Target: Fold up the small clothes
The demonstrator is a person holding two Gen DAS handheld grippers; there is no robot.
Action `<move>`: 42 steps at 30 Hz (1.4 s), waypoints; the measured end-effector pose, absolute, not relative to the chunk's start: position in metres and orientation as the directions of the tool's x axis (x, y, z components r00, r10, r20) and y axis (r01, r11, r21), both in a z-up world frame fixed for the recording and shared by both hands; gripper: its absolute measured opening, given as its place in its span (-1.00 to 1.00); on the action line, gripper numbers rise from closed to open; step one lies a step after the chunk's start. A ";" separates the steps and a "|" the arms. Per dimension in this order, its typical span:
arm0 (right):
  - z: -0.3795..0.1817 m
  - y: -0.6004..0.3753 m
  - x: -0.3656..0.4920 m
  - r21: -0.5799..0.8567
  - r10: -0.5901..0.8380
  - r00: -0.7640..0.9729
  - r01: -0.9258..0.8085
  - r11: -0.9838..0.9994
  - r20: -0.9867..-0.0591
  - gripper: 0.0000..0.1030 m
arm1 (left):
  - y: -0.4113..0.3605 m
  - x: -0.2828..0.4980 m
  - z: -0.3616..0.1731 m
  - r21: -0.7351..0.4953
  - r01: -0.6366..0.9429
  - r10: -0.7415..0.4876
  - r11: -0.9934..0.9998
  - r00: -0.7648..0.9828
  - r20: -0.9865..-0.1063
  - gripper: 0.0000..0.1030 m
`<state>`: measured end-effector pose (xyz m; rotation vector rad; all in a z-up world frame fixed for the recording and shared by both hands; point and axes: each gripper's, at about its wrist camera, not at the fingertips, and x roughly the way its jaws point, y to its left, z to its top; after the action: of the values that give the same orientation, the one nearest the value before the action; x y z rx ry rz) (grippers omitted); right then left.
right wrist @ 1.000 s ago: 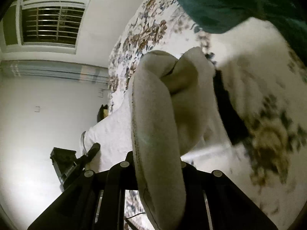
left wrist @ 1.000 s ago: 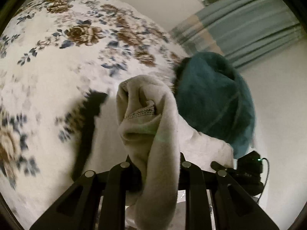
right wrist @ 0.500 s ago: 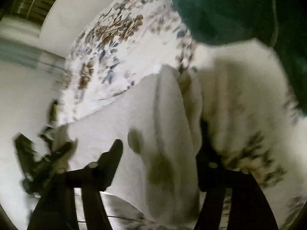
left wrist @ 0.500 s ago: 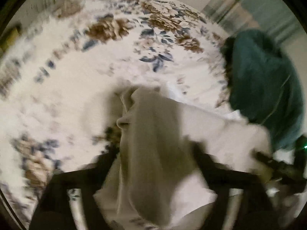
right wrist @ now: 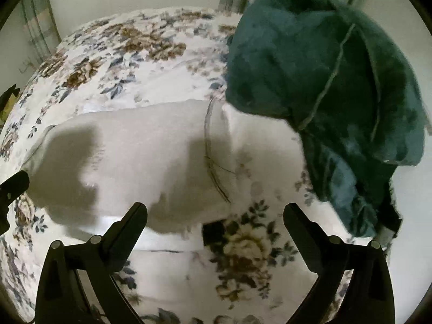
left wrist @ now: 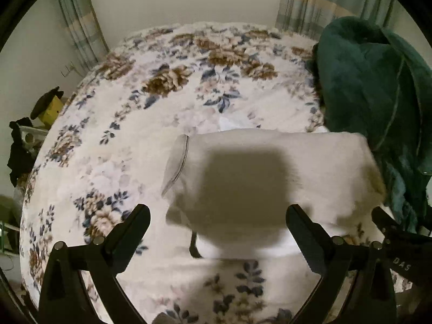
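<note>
Both my left hand-held gripper (left wrist: 217,228) and right hand-held gripper (right wrist: 214,225) have just been opening and stand wide, pinching nothing. Ahead of them, the folded cream cloth (left wrist: 270,172) lies on the flowery bed (left wrist: 121,135), beside a green blanket (right wrist: 324,81).

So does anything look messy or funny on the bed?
The green blanket sits in a rumpled heap at the right side of the bed, touching the cream cloth. The cloth lies flat. Nothing looks spilled or torn.

Floral bedspread (left wrist: 167,86), teal blanket (right wrist: 310,62) heaped on it (curtains (left wrist: 318,2) behind)
</note>
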<state>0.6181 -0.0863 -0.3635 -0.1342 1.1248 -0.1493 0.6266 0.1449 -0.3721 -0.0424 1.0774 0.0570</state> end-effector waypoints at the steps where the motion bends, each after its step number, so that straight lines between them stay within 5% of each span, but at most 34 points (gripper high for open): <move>1: -0.352 -0.085 0.607 -0.181 -0.185 0.432 0.052 0.982 -0.882 0.98 | 0.142 0.618 -0.363 -0.001 -0.071 0.033 0.997 0.483 -0.875 0.99; 23: -0.022 -0.109 0.293 -0.110 -0.120 0.738 0.062 0.992 -0.664 0.98 | 0.107 0.362 -0.118 0.007 -0.106 0.077 0.994 0.676 -0.733 0.99; 42: 0.080 -0.134 0.152 -0.090 -0.079 0.819 0.034 0.995 -0.568 0.98 | 0.083 0.249 -0.041 -0.007 -0.111 0.079 0.994 0.753 -0.654 0.99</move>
<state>0.1522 -0.1336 0.0797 -0.0774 0.6080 -0.0602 0.2493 0.0828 -0.0406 -0.0459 0.7114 0.1038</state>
